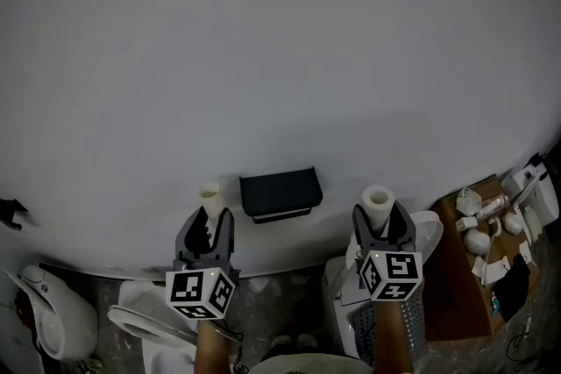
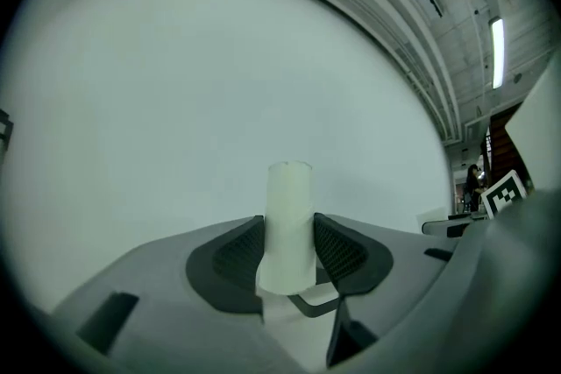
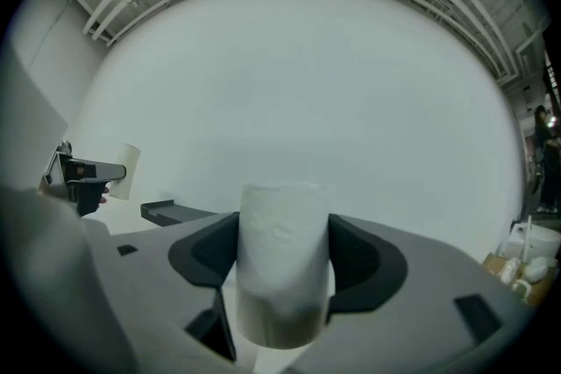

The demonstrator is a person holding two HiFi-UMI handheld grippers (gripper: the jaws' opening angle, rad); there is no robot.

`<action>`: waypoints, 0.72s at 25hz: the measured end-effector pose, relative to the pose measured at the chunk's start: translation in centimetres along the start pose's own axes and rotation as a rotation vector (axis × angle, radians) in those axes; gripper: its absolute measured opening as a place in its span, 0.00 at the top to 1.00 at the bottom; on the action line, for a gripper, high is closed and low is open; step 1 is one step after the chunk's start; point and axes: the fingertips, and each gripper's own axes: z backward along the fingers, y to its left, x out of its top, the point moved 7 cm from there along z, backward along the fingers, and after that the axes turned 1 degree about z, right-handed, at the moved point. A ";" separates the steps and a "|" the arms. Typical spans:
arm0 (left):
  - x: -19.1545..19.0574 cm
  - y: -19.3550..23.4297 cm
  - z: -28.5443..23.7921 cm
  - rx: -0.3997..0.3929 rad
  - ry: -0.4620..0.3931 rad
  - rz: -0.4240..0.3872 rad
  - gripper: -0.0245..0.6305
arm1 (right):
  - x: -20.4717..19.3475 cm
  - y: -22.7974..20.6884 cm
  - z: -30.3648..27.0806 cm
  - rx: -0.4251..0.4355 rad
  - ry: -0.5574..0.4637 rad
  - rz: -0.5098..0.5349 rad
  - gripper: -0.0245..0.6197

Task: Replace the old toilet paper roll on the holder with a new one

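Note:
The black toilet paper holder (image 1: 280, 194) is fixed to the white wall, between my two grippers; no roll shows on it. My left gripper (image 1: 210, 223) is shut on a thin, pale, nearly used-up roll (image 1: 209, 197) that stands upright between its pads (image 2: 238, 255); that old roll (image 2: 288, 225) rises above the jaws. My right gripper (image 1: 381, 228) is shut on a fuller white toilet paper roll (image 1: 378, 204), also upright; this new roll (image 3: 282, 271) fills the gap between the jaws. The holder (image 3: 168, 210) appears far left in the right gripper view.
A white toilet (image 1: 145, 324) stands below left, and another white fixture (image 1: 53, 315) at far left. A brown shelf (image 1: 478, 258) with small white items is at right. A white bin-like object (image 1: 346, 315) lies under the right gripper.

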 end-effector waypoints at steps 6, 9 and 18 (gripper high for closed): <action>0.1 2.6 1.9 0.065 0.002 0.001 0.69 | -0.8 1.8 -1.3 0.051 0.042 0.112 0.50; 0.2 3.3 2.6 0.074 0.011 -0.012 0.69 | -1.3 2.3 -2.1 0.067 0.072 0.226 0.50; 0.2 4.5 4.5 0.092 0.024 -0.039 0.69 | -4.4 3.7 -4.6 0.158 0.199 0.949 0.50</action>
